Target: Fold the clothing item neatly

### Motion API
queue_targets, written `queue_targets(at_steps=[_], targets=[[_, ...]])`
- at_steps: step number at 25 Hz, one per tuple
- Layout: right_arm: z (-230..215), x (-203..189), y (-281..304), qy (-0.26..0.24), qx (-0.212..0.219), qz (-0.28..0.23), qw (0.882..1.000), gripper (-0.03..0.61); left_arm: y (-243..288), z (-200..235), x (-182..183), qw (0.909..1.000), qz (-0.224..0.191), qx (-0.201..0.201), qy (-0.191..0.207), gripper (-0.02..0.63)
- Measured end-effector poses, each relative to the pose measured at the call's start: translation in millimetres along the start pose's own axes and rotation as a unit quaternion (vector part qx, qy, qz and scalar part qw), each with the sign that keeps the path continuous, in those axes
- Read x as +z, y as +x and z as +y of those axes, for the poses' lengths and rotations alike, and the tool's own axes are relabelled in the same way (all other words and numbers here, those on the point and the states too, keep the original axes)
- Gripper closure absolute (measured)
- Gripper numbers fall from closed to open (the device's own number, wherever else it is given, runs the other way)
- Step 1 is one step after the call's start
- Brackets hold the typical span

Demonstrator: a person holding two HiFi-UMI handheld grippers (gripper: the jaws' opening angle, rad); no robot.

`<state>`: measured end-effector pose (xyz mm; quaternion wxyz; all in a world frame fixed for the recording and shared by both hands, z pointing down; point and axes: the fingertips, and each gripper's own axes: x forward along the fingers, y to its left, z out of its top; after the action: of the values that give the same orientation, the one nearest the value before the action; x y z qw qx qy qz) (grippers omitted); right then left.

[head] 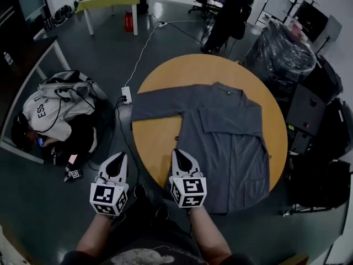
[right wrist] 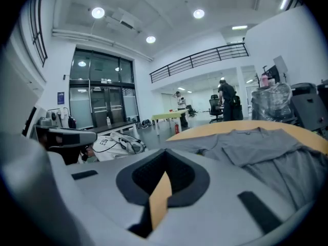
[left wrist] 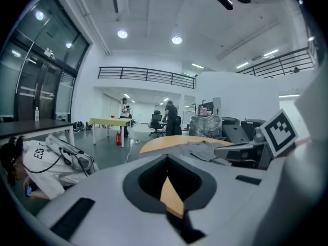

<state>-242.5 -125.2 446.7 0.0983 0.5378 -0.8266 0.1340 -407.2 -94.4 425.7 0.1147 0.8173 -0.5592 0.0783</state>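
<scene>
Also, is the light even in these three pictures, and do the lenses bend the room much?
Head view: dim, edges bent, yet the shirt on the round table reads clearly. Left gripper view: bright ceiling lamps; the railing bows strongly. Right gripper view: same bowing, with a black rim at the corners.

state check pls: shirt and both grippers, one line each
shirt: spread out on the round table, collar at the far side, one sleeve stretched out to the left, not folded up yet.
left gripper: jaws shut, nothing between them, held off the table's near left edge.
right gripper: jaws shut, nothing between them, at the table's near edge beside the shirt's hem.
</scene>
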Motion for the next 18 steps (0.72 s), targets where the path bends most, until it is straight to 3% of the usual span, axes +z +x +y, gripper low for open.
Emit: queue_targets(at_steps=[7, 12, 18], targets=[[98.2, -25.1, 10.5, -0.044, 0.062, 0.015, 0.997, 0.586, -55.2, 34.3, -11.9, 0.9988, -0.008, 0.048, -0.005, 0.606], [142.4, -35.2, 54.8, -0.093, 0.05, 0.017, 0.994, 0.586, -53.9, 76.5, -16.6, 0.9986, -0.01, 0.051, -0.01, 0.606], [175.1, -36.1, 112.2, -0.074, 0.019, -0.001, 0.997, 0.586, -36.4, 143.0, -16.9, 0.9991, -0.011, 0.038, -0.016, 0.606]])
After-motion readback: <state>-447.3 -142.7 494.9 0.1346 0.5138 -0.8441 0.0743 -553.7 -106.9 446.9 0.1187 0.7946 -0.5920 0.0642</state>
